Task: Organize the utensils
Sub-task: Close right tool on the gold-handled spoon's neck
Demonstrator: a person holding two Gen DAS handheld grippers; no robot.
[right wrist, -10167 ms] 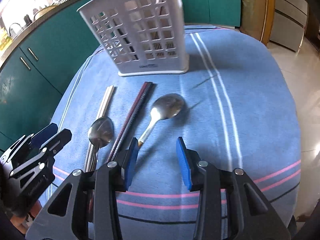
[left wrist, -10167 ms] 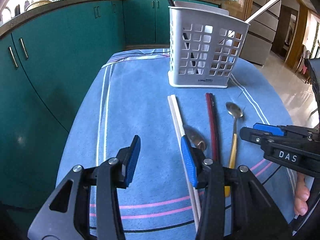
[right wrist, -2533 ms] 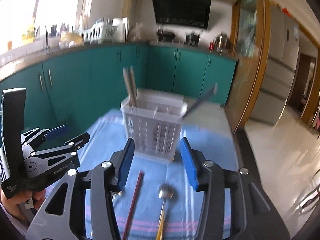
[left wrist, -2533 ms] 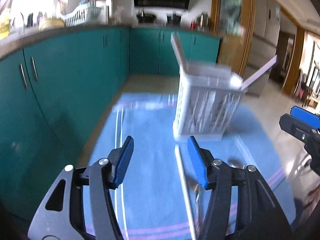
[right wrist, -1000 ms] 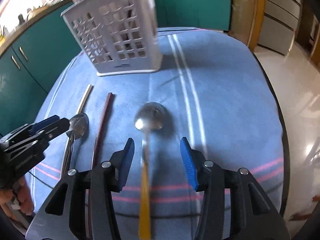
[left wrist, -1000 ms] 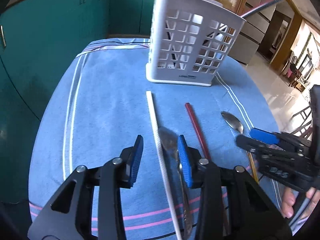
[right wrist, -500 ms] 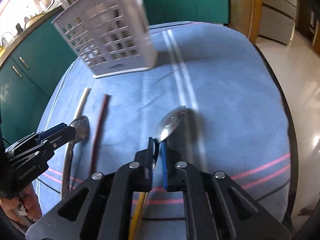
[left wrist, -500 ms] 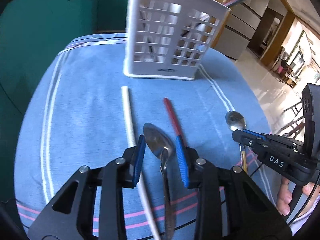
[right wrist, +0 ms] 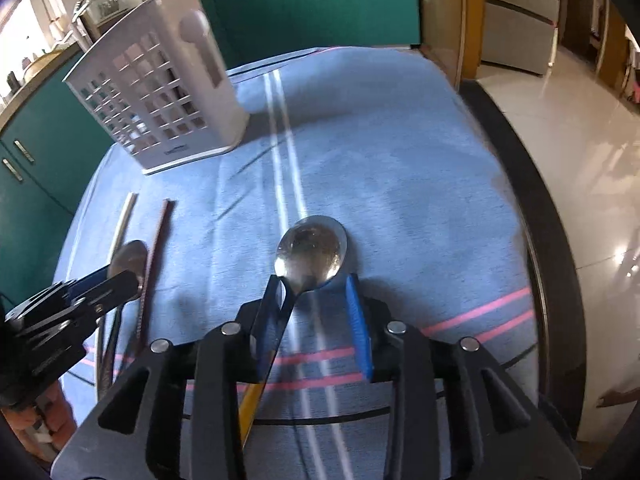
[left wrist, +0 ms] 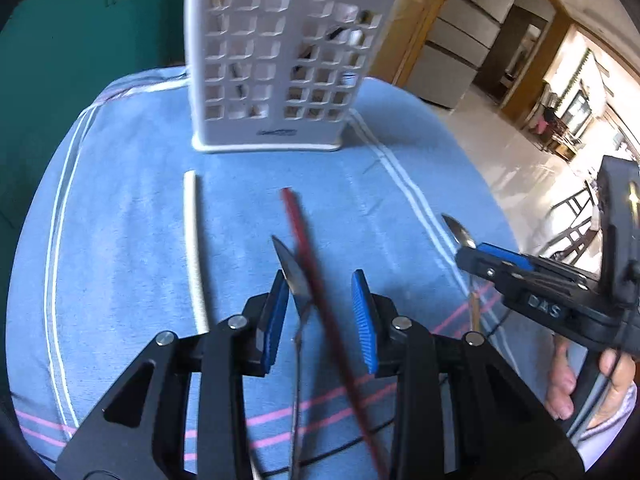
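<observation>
Left gripper: jaws apart, low over the blue cloth. A steel spoon and a red chopstick both run through the gap; the spoon's bowl lies against the left pad, the chopstick crosses it toward 11 o'clock. Whether either pad touches the chopstick cannot be told. A white chopstick lies apart at 10 o'clock, flat on the cloth. White rack stands upright at 12 o'clock with utensils inside. Right gripper: jaws apart, not clamped. A second spoon has its bowl just ahead of the tips at 12 o'clock; its neck passes along the left pad, and its yellow handle runs back under the gripper toward 7 o'clock. In the right view the rack sits at 10 o'clock, well apart from this spoon. Frames are motion-blurred.
</observation>
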